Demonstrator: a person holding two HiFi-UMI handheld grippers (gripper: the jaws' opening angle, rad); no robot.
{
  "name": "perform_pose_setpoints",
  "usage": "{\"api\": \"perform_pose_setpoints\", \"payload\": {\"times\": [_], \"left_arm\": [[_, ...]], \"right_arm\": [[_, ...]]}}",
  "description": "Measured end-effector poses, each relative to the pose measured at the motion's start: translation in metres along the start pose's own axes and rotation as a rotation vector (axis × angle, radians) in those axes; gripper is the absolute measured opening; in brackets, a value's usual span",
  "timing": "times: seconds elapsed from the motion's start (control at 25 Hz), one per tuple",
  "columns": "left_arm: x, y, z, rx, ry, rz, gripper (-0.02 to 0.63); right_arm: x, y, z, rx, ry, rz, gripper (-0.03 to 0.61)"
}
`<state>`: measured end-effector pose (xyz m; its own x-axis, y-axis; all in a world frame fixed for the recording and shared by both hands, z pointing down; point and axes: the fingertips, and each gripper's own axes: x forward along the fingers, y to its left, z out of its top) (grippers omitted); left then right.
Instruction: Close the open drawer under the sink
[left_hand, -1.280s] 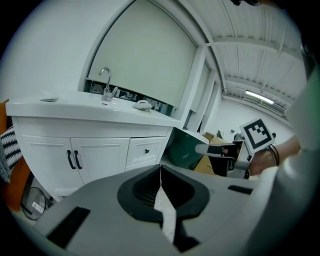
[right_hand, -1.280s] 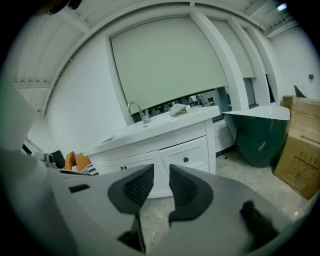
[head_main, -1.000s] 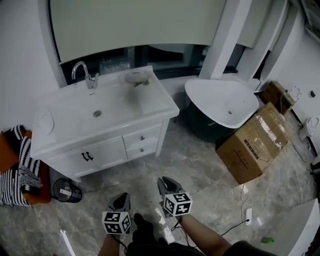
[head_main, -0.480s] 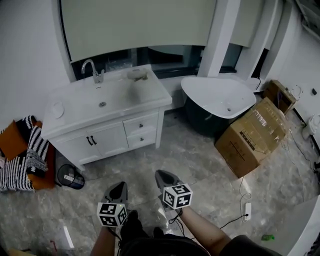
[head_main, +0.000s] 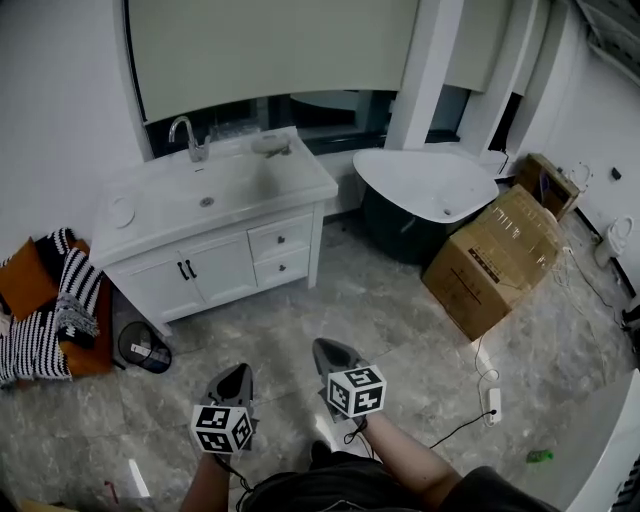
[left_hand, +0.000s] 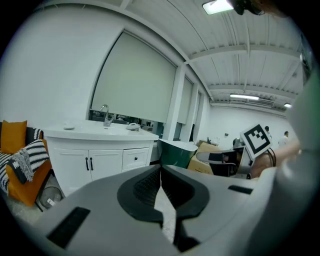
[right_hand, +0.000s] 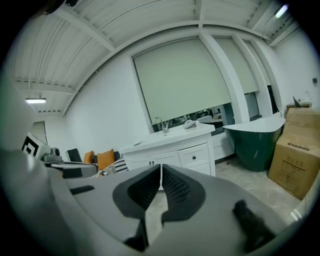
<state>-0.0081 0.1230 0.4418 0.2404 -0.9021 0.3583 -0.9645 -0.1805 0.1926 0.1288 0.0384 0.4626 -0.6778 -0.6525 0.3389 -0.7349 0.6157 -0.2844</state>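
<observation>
Open floor (head_main: 330, 300) fronts the sink cabinet (head_main: 215, 265); box (head_main: 490, 260) stands right.

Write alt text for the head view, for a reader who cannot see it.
Looking steeply down, a person holds the left gripper and right gripper, both shut and empty, over a marble floor, short of a white sink cabinet whose two drawers sit flush. A bathtub and cardboard box stand to its right.

Grey marble floor (head_main: 330, 310): vanity cabinet (head_main: 215, 265), green bathtub (head_main: 395, 228), cardboard box (head_main: 490, 265), power strip (head_main: 492, 403), striped cushions (head_main: 70, 300).

Cardboard box (head_main: 495, 262) beside bathtub (head_main: 420, 185), striped cushion (head_main: 55, 310), power strip (head_main: 493, 402) on floor (head_main: 390, 300)
</observation>
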Motion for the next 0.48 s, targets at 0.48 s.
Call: {"api": "perform_pose_setpoints", "payload": {"times": [0.48], "left_arm": [[-0.106,0.012,-0.030,0.004,-0.018,-0.082,0.015]], "right_arm": [[-0.059,0.107,-0.044,-0.052,-0.008,-0.045,0.029]]}}
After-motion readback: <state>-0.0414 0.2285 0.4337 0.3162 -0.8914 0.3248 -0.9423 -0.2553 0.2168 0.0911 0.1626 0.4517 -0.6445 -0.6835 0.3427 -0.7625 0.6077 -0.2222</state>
